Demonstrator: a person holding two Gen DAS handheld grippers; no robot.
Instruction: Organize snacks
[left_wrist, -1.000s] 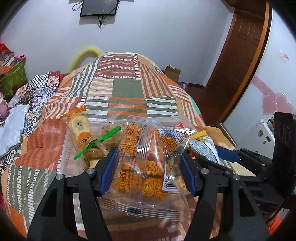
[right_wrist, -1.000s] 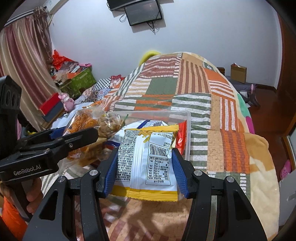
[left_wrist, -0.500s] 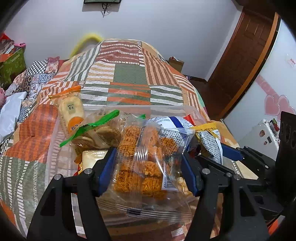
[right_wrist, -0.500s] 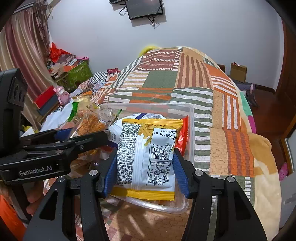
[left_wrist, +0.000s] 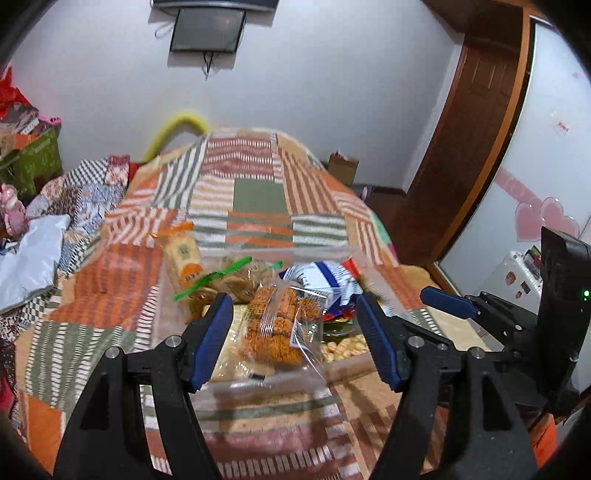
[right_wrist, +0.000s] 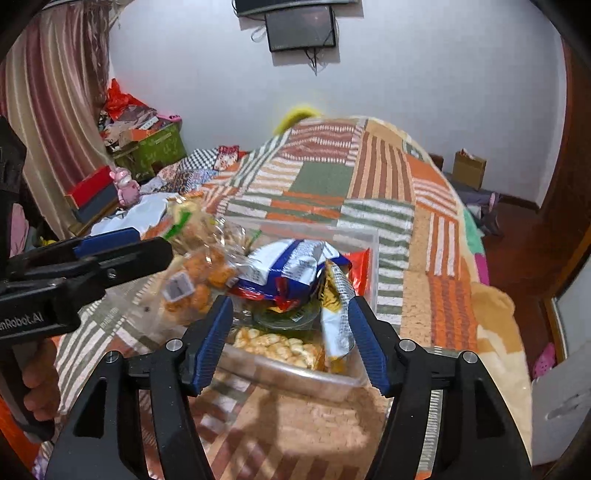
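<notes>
Patchwork bed (left_wrist: 255, 195) against white wall (left_wrist: 314, 74); both grippers' fingers opening, gripping nothing.

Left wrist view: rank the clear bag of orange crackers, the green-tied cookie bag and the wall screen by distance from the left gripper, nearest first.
1. Clear bag of orange crackers, between the opening fingers, untouched.
2. Green-tied cookie bag, behind, leftward in the bin.
3. Wall screen, far wall, top.

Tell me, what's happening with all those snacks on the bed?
A person is tidying snacks into a clear box on the bed. Both grippers are opening. The left gripper has just let go of the bag of orange crackers, and the right gripper its silver and yellow packet, both inside the box.
</notes>
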